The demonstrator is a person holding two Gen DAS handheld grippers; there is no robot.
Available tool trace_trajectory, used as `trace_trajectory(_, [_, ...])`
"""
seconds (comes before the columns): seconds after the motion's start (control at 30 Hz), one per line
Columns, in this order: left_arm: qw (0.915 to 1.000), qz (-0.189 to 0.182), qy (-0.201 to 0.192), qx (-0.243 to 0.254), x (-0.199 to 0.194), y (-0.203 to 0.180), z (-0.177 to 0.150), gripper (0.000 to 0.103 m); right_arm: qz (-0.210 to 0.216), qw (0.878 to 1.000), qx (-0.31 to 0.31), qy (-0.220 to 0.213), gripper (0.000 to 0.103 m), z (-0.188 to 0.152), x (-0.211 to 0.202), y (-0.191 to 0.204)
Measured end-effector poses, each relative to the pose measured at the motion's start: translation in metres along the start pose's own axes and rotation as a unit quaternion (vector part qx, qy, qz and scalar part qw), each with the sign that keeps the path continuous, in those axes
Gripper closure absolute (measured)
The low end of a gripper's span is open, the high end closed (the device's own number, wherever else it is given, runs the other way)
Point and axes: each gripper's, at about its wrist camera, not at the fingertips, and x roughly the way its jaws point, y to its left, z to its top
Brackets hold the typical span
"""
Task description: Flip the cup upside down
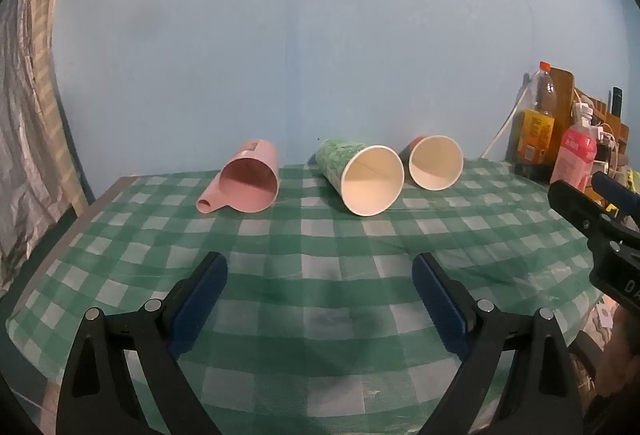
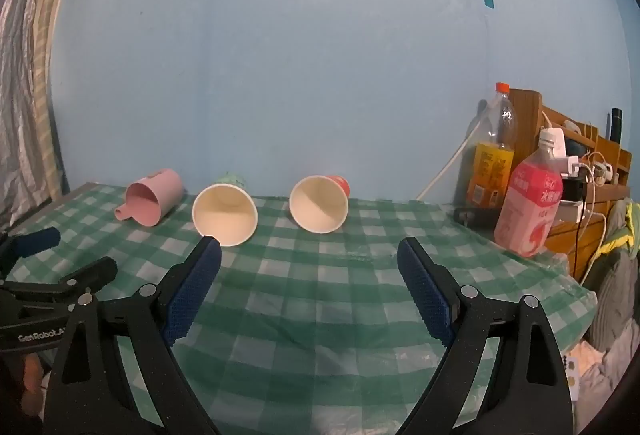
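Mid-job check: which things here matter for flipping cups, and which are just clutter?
Job: pink mug, green paper cup, red paper cup, all lying on their sides; both hand-held grippers open.

Clutter: orange-capped bottle, pink bottle, wooden rack, checked tablecloth.

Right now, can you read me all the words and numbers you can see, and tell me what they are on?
"GenRobot.A", cut off: on the black body of the left gripper, seen from the right wrist.
"DA", cut off: on the right gripper, seen from the left wrist.
Pink bottle: white characters, too blurred to read.
Yellow bottle: label print too small to read.
Green cup, red cup, pink mug: no readable words.
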Motion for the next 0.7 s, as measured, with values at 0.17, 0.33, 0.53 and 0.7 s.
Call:
trace_trajectory(0.17, [0.9999,0.001,-0.012,-0.006,-0.0033,0.0012,-0.0012,0.008,0.001,1.0,0.002,-0.002,0.014,-0.0002,0.0004,-0.0008])
trace_trajectory(0.33, [0.9998,-0.004,-0.006,-0.017,-0.0017,0.0027,-0.0015,0.008,0.0,1.0,-0.003,-0.001,0.014,-0.0005,0.0011,0.0002])
trace_trajectory(0.53, [0.9997,-0.009,0.001,-0.021,0.0011,0.0029,-0.0032,0.008,0.0,1.0,-0.003,-0.001,0.014,-0.0008,0.001,0.0004])
trace_trajectory(0.7, [0.9997,-0.014,0.001,-0.022,0.0008,0.0022,-0.0046,0.008,-0.003,1.0,0.002,0.0,0.014,-0.0011,0.0023,0.0001])
